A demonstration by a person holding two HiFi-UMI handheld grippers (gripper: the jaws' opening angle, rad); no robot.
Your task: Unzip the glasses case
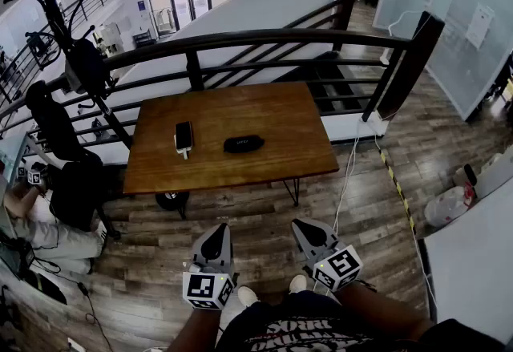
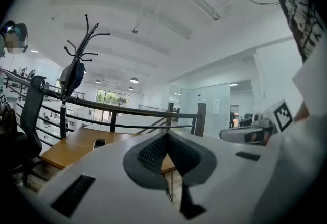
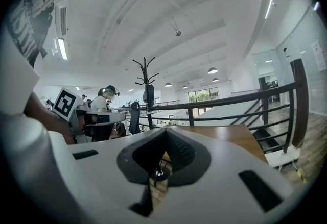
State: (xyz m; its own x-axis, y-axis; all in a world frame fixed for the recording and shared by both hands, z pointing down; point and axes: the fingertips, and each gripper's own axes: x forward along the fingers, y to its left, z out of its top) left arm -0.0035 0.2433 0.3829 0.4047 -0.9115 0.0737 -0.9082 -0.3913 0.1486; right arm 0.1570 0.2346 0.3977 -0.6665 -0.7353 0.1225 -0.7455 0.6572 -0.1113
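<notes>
The black glasses case lies zipped shut near the middle of the wooden table, a few steps ahead of me. Both grippers are held low in front of my body, well short of the table. In the head view the left gripper and right gripper point toward the table. The left gripper has its jaws shut with nothing between them. The right gripper is likewise shut and empty. The case is hidden behind the jaws in both gripper views.
A dark phone-like slab lies left of the case. A black railing runs behind the table and a coat rack stands at its left. A person sits at far left. A white desk is on my right.
</notes>
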